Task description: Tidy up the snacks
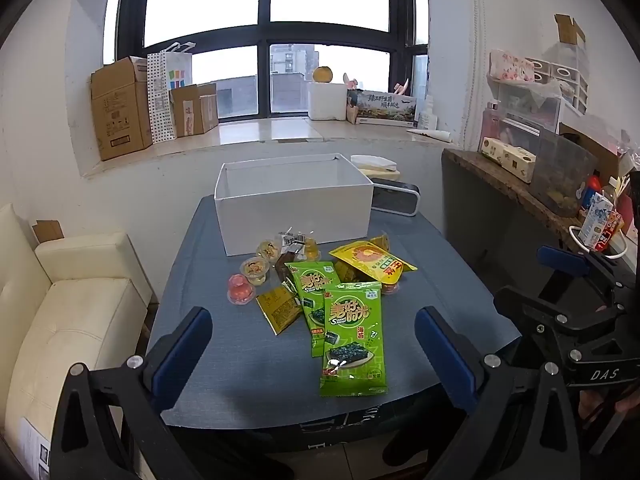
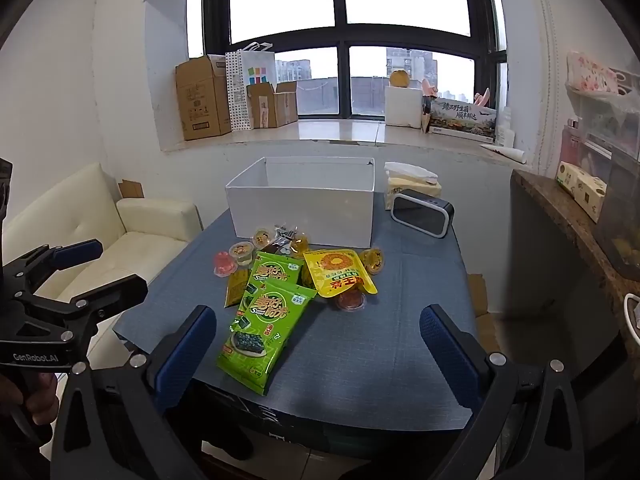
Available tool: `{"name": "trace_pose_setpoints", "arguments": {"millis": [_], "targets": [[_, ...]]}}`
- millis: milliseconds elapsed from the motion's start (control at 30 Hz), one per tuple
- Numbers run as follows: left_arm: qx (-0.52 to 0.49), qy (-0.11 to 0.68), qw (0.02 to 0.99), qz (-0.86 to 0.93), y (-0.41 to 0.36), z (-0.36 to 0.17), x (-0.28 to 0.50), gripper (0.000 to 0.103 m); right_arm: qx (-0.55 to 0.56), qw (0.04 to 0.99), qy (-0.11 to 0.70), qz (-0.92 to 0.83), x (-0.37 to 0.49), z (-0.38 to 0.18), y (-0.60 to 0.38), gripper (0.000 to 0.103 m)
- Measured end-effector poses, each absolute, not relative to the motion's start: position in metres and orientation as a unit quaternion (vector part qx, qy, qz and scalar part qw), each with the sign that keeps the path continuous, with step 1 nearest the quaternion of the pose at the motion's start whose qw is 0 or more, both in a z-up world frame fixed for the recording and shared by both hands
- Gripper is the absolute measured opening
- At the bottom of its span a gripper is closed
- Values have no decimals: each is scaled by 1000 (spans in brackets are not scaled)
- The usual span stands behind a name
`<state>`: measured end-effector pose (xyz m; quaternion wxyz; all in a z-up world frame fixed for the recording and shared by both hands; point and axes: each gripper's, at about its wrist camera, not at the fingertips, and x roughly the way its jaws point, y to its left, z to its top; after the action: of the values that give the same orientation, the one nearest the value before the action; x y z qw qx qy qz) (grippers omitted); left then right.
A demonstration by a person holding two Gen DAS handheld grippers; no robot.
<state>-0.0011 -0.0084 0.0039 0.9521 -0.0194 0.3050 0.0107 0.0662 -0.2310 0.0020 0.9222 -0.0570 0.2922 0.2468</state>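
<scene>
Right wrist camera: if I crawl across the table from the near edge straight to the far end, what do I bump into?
Front green seaweed packet → red jelly cup → yellow snack pouch → white box.

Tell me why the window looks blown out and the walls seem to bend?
Left wrist view: the window is overexposed daylight, the fisheye lens bows its frame, corners go black. Right wrist view: same white glare and curved walls; the snacks on the blue table stay sharp and evenly lit.
</scene>
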Motion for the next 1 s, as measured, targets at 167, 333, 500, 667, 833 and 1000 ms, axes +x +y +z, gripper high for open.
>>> {"name": "trace_pose_setpoints", "arguments": {"millis": [167, 333, 500, 667, 833, 1000], "targets": [[-18, 303, 953, 9, -10, 4, -2, 103, -57, 922, 292, 247, 66, 2, -230, 103], [-16, 302, 953, 6, -12, 3, -2, 103, -57, 923, 291, 246, 66, 3, -230, 103], [-19, 303, 953, 8, -12, 2, -2, 103, -57, 923, 291, 246, 66, 3, -230, 103], [-19, 304, 953, 7, -11, 2, -1, 103, -57, 923, 292, 246, 66, 4, -230, 103], [-18, 305, 952, 7, -11, 1, -1, 103, -57, 922, 292, 247, 66, 3, -230, 103], [-18, 304, 952, 7, -11, 0, -1, 103, -57, 922, 292, 246, 66, 3, -230, 103]]}}
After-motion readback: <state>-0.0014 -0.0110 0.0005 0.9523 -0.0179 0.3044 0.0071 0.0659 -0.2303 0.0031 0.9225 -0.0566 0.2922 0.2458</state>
